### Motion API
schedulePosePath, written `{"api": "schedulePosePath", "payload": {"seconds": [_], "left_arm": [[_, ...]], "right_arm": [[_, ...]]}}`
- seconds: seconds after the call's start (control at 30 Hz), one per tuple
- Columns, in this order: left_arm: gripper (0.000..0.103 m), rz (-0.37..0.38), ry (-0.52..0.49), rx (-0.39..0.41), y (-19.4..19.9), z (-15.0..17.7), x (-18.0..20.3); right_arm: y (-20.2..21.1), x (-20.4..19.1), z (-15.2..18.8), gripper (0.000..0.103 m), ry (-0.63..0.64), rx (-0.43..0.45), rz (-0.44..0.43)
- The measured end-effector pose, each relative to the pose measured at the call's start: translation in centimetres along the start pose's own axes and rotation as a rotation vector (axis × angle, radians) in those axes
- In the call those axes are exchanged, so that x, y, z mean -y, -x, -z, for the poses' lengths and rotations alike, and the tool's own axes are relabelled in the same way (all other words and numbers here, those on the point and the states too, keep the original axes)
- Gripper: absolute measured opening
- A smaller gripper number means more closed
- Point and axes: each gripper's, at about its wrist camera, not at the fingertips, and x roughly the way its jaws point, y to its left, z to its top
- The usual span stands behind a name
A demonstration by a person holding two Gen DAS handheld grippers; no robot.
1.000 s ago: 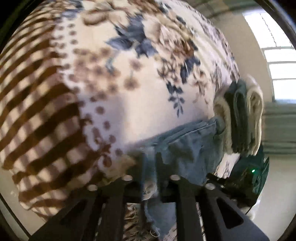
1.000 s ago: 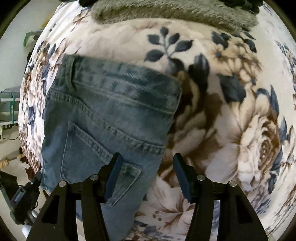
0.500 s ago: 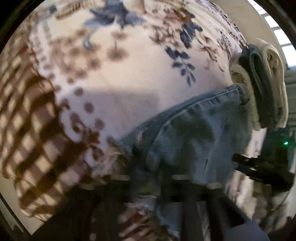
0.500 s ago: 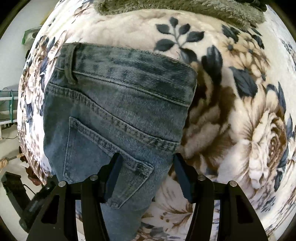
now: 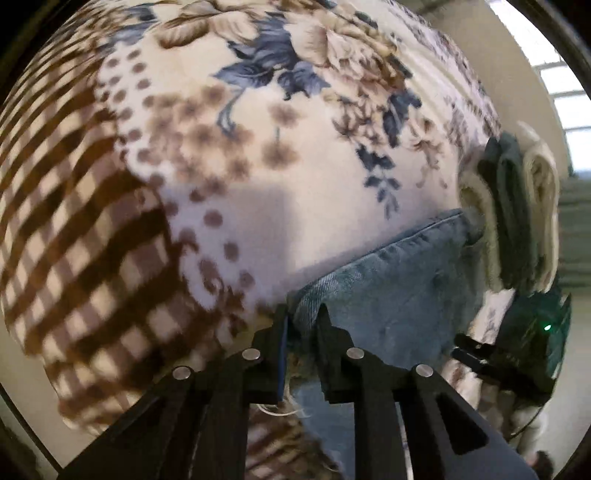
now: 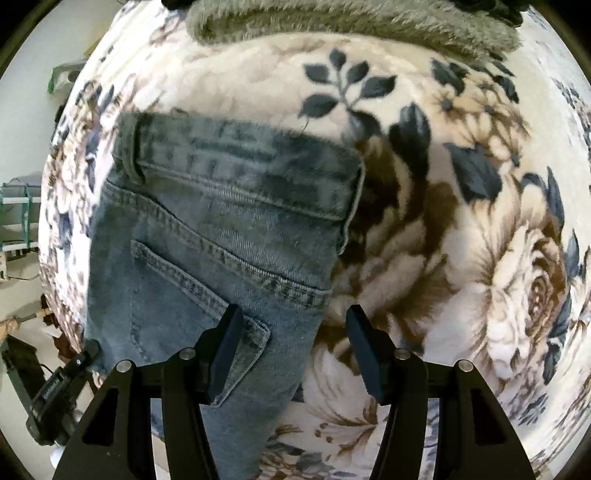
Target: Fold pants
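Blue denim pants point(image 6: 221, 236) lie on a floral blanket point(image 6: 461, 240), waistband away from me and a back pocket showing. My right gripper point(image 6: 293, 332) is open, its fingers straddling the pants' right edge just above the fabric. In the left wrist view my left gripper point(image 5: 302, 317) is shut on a fold of the pants point(image 5: 391, 288) with a frayed hem hanging between the fingers. The fabric is lifted slightly off the blanket point(image 5: 258, 177).
A stack of folded fuzzy towels point(image 5: 517, 206) lies just beyond the waistband, also at the top of the right wrist view point(image 6: 351, 22). A dark device with a green light point(image 5: 535, 332) stands off the bed's edge. The blanket's checked border point(image 5: 74, 221) is at left.
My left gripper has carried the held denim fold back toward the checked border and steadied after a blurred swing. The pants shifted slightly in the right view; the right gripper stayed open.
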Motion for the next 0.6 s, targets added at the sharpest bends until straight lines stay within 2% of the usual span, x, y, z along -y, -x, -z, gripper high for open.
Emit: {"api": "schedulePosePath", "payload": {"seconds": [0.07, 0.1, 0.13, 0.2, 0.33, 0.47, 0.6], "left_arm": [[0.038, -0.052, 0.019, 0.047, 1.3, 1.3, 0.6], [0.066, -0.088, 0.023, 0.068, 1.9, 2.1, 0.8], [0.084, -0.112, 0.025, 0.084, 2.3, 3.0, 1.2], [0.085, -0.098, 0.067, 0.118, 3.0, 5.7, 1.7], [0.085, -0.042, 0.178, 0.116, 2.5, 10.4, 2.7], [0.085, 0.06, 0.367, 0.102, 1.2, 16.1, 4.5], [0.085, 0.126, 0.529, 0.014, -2.8, 19.6, 6.5]], "right_arm": [[0.8, 1.1, 0.0, 0.071, -0.004, 0.017, -0.048], [1.2, 1.5, 0.0, 0.072, -0.001, 0.022, -0.063], [1.6, 2.1, 0.0, 0.074, 0.006, 0.024, -0.074], [1.9, 3.1, 0.2, 0.078, 0.016, 0.022, -0.08], [2.8, 5.0, 1.0, 0.079, 0.053, 0.012, -0.098], [3.4, 6.5, 2.2, 0.082, 0.103, 0.008, -0.102], [3.6, 8.5, 3.4, 0.083, 0.134, 0.003, -0.112]]}}
